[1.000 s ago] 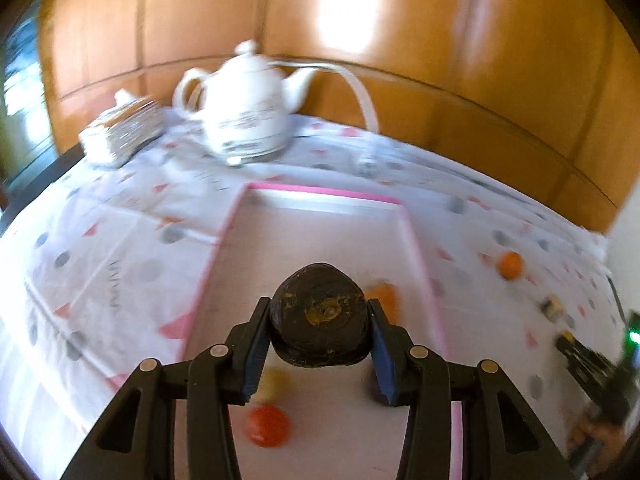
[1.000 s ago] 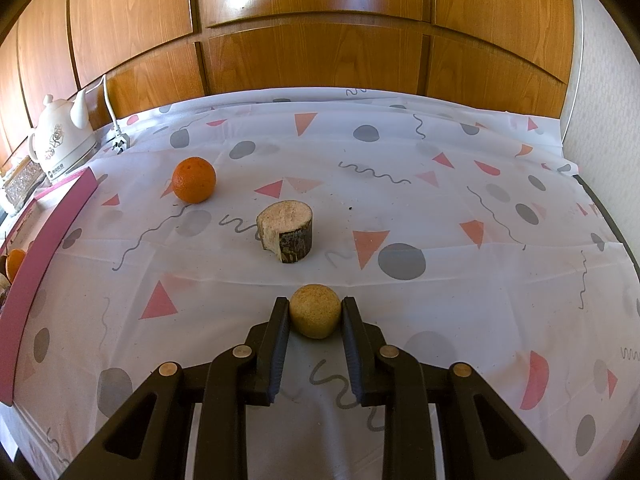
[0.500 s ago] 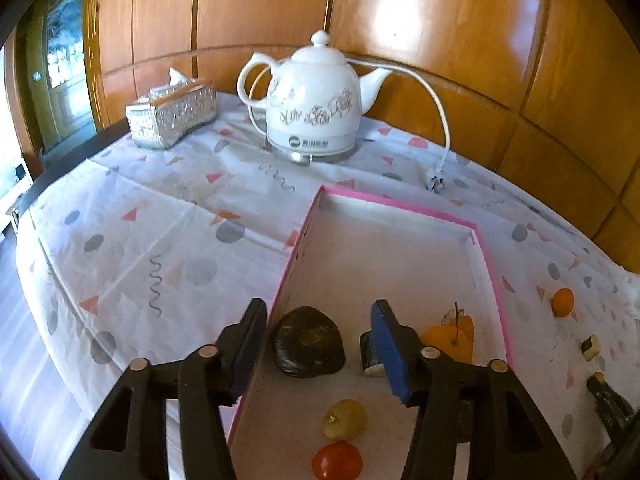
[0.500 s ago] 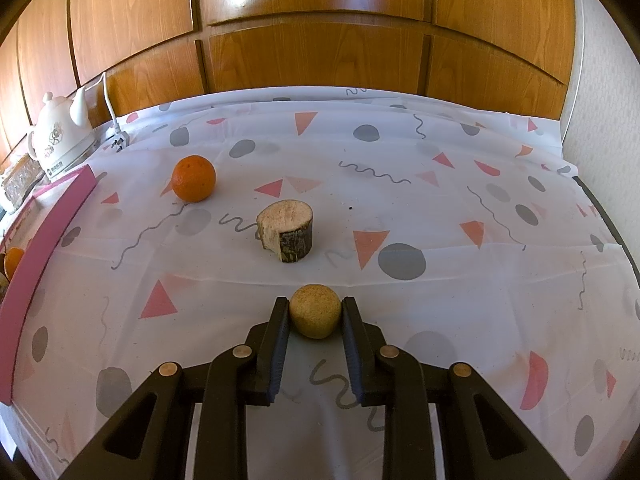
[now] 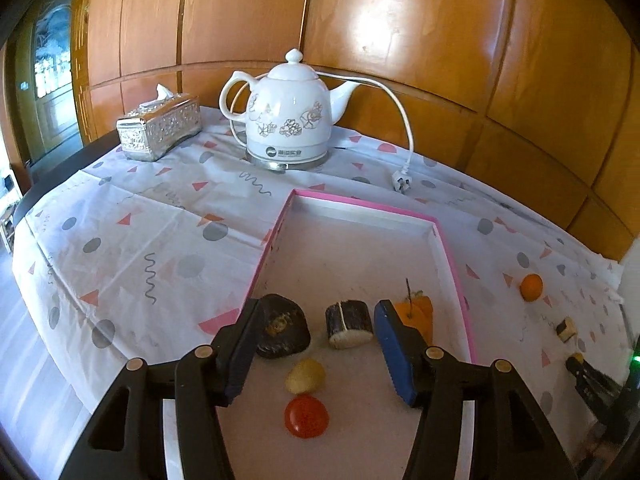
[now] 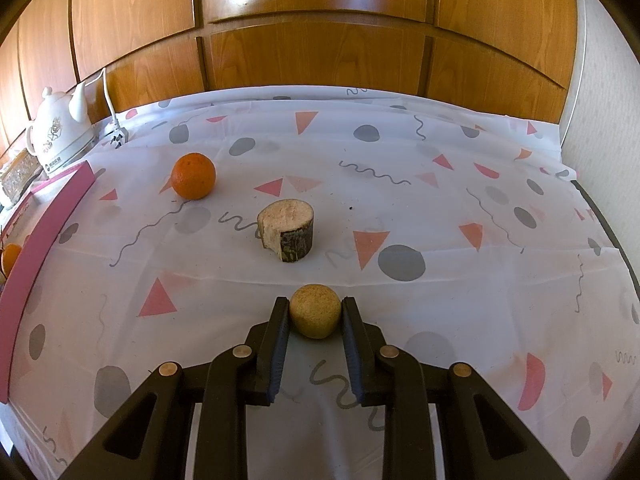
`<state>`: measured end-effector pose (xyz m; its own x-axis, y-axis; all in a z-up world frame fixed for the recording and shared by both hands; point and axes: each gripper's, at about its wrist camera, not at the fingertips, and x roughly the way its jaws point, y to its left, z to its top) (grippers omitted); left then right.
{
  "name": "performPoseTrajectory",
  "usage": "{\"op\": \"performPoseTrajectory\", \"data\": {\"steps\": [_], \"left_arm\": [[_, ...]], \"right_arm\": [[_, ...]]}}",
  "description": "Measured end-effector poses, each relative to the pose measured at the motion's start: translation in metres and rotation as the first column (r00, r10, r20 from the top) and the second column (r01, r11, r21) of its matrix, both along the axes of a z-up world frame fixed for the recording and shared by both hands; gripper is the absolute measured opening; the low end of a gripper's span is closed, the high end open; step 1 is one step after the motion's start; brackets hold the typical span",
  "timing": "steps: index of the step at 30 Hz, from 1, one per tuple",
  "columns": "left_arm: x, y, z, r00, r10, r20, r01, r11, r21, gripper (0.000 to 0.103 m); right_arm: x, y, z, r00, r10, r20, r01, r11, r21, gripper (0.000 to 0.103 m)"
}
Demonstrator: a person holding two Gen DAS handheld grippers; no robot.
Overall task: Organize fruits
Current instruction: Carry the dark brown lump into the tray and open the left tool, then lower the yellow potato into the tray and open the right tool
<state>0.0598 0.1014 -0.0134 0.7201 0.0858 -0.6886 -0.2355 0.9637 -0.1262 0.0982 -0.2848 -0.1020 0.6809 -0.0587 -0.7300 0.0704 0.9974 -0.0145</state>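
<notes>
Since a second ago my left gripper (image 5: 318, 342) has let go of the dark fruit (image 5: 282, 332), which now lies in the pink tray (image 5: 452, 248); fingers spread, backing off. Right gripper (image 6: 315, 316) unchanged, pinching the tan round fruit (image 6: 315, 311) low over the bench (image 6: 440, 208). Next, I judge: lift it clear, carry left over the tray wall, set down away from the log-like piece (image 5: 349, 324).
</notes>
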Motion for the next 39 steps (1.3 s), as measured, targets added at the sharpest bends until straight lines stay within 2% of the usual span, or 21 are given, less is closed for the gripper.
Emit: {"op": "performPoseTrajectory", "data": {"steps": [14, 20, 29, 34, 39], "left_arm": [[-0.024, -0.006, -0.004, 1.000, -0.022, -0.010, 0.022, 0.999, 0.031, 0.061], [-0.027, -0.005, -0.007, 1.000, -0.019, -0.018, 0.020, 0.999, 0.030, 0.061], [-0.028, 0.000, -0.015, 0.999, -0.013, -0.031, 0.014, 1.000, 0.024, 0.061], [-0.028, 0.008, -0.014, 1.000, 0.012, -0.027, -0.011, 0.999, 0.033, 0.061], [-0.027, 0.024, -0.011, 0.999, 0.049, -0.017, -0.049, 0.999, 0.024, 0.061]], "right_arm": [[-0.001, 0.003, 0.002, 1.000, 0.011, -0.009, -0.011, 1.000, -0.028, 0.025], [-0.005, 0.008, 0.006, 1.000, 0.018, -0.012, -0.018, 1.000, 0.009, 0.025], [-0.009, 0.052, 0.026, 0.989, 0.147, 0.014, -0.147, 0.986, 0.074, 0.025], [-0.008, 0.096, 0.047, 0.958, 0.284, 0.038, -0.287, 0.948, 0.141, 0.025], [-0.006, 0.161, 0.069, 0.887, 0.457, 0.069, -0.462, 0.868, 0.185, 0.025]]}}
